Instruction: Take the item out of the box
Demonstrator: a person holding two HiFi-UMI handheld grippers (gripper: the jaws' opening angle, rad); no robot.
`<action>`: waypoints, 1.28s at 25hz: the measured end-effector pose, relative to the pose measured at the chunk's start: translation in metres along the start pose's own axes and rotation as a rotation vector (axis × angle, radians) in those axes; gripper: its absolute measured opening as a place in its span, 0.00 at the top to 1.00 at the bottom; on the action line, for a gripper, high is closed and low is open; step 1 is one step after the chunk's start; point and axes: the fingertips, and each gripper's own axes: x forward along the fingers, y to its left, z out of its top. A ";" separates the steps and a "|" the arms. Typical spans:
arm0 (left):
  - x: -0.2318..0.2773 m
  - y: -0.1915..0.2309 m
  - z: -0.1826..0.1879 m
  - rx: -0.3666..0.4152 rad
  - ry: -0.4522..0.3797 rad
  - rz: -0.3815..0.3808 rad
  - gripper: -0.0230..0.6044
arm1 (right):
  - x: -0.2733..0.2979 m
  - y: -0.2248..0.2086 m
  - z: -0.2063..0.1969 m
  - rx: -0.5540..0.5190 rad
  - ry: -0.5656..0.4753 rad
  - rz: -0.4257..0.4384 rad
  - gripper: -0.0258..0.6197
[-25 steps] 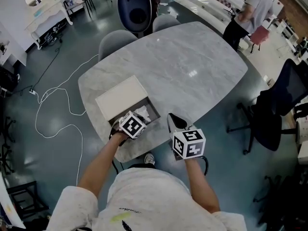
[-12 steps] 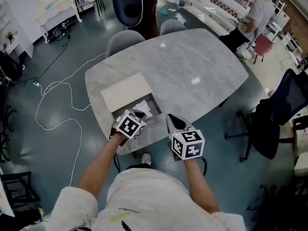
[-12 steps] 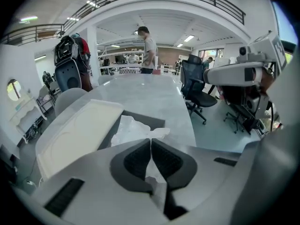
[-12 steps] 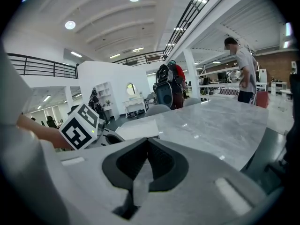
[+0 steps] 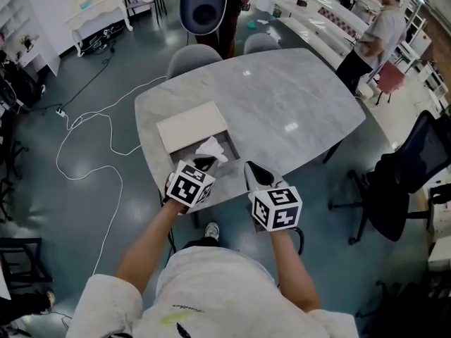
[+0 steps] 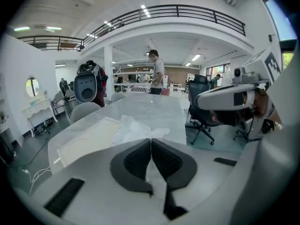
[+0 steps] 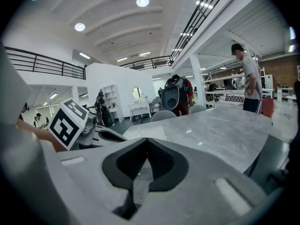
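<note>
A shallow box [image 5: 230,148] sits near the front left corner of the marble table [image 5: 282,97], with its white lid [image 5: 190,125] pushed off toward the back. Crumpled white tissue paper [image 5: 211,146] rises out of the open part. My left gripper [image 5: 205,163] is at the paper's near edge, jaws shut on a fold of it. In the left gripper view the paper [image 6: 133,128] lies just past the shut left gripper [image 6: 151,140], beside the lid [image 6: 89,136]. My right gripper [image 5: 255,172] hovers at the table's front edge, right of the box, shut and empty [image 7: 147,143]. Whatever lies under the paper is hidden.
Two grey chairs [image 5: 192,56] stand at the table's far side, and a dark office chair [image 5: 405,167] at the right. A white cable [image 5: 84,146] loops over the floor on the left. A person [image 5: 377,27] stands at a counter at the back right.
My left gripper has moved forward over the box's open part to the tissue paper, which now stands higher. The right gripper has stayed at the front edge.
</note>
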 end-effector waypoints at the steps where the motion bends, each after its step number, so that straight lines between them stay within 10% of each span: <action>1: -0.006 -0.001 0.003 -0.011 -0.021 0.013 0.94 | -0.002 0.002 0.000 -0.004 -0.004 0.006 0.95; 13: -0.074 -0.021 0.007 -0.142 -0.196 0.143 0.94 | -0.031 0.043 0.000 -0.049 -0.040 0.093 0.95; 32: -0.112 -0.046 -0.030 -0.248 -0.221 0.197 0.94 | -0.058 0.068 -0.016 -0.050 -0.043 0.132 0.95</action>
